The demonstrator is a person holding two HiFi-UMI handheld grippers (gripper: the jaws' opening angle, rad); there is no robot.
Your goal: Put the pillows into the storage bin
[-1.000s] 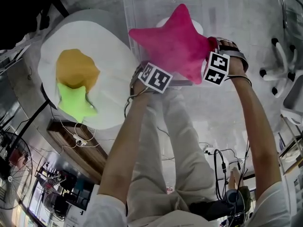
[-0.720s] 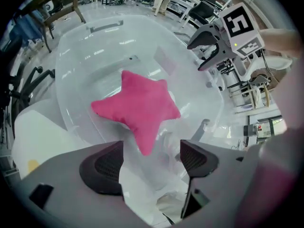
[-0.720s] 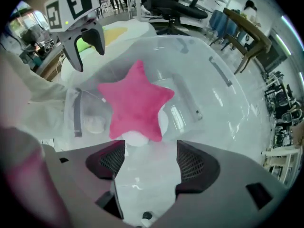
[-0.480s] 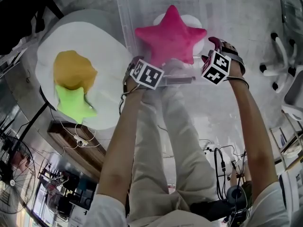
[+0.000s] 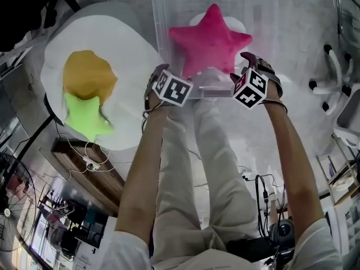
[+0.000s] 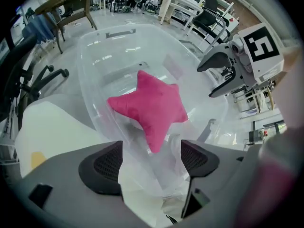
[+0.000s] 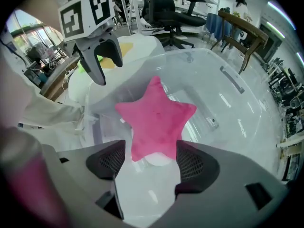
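The left gripper (image 6: 151,161) has its jaws released and holds nothing. Between them show only the clear near wall of the storage bin (image 5: 160,21) and some pale cloth (image 6: 152,198) below. The right gripper (image 7: 150,159) is released too. The lowest arm of the pink star pillow (image 7: 156,120) shows in its gap, but it lies beyond the pads and neither presses on it. That pillow lies inside the bin, towards the near wall, on a white rounded thing (image 5: 235,23) I cannot identify.

Left of the bin, on the floor (image 5: 298,44), lies the big egg-shaped pillow (image 5: 132,55) with the green star pillow (image 5: 87,117) on its near part. These 2 are not yet stored.

My judgement of the risks: both grippers hang just at the near rim, so a careless swing left could knock the light bin askew. The egg-shaped pillow looks wider than the bin's mouth. Pushed in flat it may bridge the rim or spring out.

Only the head view shows the 2 waiting pillows whole. The right gripper view shows the white thing under the star, which the left gripper view does not make out.
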